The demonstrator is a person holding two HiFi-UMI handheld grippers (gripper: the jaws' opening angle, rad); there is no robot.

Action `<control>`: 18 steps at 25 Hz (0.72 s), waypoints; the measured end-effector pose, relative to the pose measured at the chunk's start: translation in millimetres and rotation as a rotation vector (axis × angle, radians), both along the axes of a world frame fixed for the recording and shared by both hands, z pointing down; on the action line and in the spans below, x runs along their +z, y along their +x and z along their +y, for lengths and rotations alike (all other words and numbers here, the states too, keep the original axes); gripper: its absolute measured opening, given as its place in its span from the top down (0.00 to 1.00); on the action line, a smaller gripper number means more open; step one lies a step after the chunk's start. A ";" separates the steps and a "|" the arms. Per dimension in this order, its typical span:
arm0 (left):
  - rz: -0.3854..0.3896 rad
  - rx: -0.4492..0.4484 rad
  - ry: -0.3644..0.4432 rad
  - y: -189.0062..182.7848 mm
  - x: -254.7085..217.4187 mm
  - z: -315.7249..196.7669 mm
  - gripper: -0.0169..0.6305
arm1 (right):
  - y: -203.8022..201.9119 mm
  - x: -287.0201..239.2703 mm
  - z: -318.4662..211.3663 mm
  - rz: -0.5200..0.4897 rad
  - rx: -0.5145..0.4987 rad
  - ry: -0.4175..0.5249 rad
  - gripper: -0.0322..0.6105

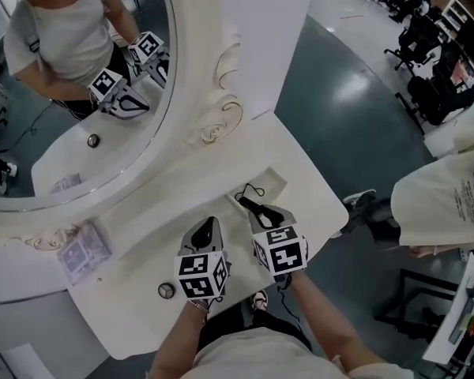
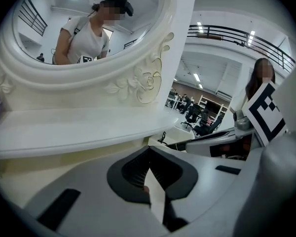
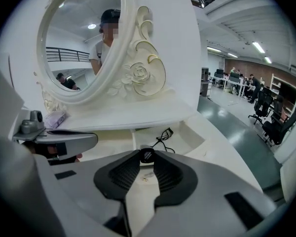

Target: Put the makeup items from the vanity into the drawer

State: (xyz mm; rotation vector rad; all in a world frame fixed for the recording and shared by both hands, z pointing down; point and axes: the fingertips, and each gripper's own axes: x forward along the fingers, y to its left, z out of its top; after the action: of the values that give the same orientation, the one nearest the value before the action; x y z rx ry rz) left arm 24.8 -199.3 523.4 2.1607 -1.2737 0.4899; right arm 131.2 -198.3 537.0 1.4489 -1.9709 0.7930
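Two in view: left hand-held gripper point(image 2: 148, 151) closed and empty, right hand-held gripper point(image 3: 147, 153) tight on a small black item point(image 3: 147, 156).

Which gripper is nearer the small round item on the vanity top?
Left. The round item lies just left of the left gripper; the right gripper is farther right, beyond the left one.

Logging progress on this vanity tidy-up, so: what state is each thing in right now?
Left gripper: shut, empty.
Right gripper: shut on a small black round-ended tube.
White recessed compartment in the vanity top: open, a black looped wire item lying inside.
Small round dark item: loose on the vanity top.
Clear plastic packet: flat on the shelf below the mirror.
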 end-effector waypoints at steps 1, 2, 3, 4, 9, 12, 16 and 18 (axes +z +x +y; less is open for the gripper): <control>0.001 -0.003 -0.003 -1.4 1.0 -1.5 0.97 | -0.6 -0.2 -1.5 0.004 -0.003 -0.001 0.80; 0.001 -0.004 -0.005 -2.5 1.7 -2.8 0.97 | -1.2 -0.4 -2.8 0.005 -0.004 -0.002 0.80; 0.002 -0.006 -0.007 -3.2 2.1 -3.8 0.97 | -1.7 -0.7 -4.0 0.004 -0.005 -0.003 0.80; 0.003 -0.006 -0.008 -3.7 2.4 -4.8 0.97 | -2.0 -0.9 -4.9 0.003 -0.005 -0.004 0.80; 0.005 -0.002 -0.010 -4.3 3.5 -8.3 0.97 | -2.9 -0.6 -5.3 0.002 0.004 -0.003 0.79; 0.005 0.003 -0.009 -3.3 2.8 -8.7 0.97 | -2.9 -2.2 -5.8 -0.019 0.017 0.004 0.79; 0.001 0.012 -0.010 -2.0 4.0 -6.7 0.97 | -0.6 -2.4 -4.6 -0.019 0.027 0.012 0.78; -0.002 0.017 -0.009 -1.7 3.9 -4.4 0.97 | 1.6 -3.8 -2.0 -0.014 0.033 0.017 0.78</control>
State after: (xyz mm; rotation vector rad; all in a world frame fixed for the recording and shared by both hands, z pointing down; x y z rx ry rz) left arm 23.1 -203.6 527.2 2.1655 -1.2526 0.5044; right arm 132.8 -200.3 533.2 1.4929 -1.9738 0.8041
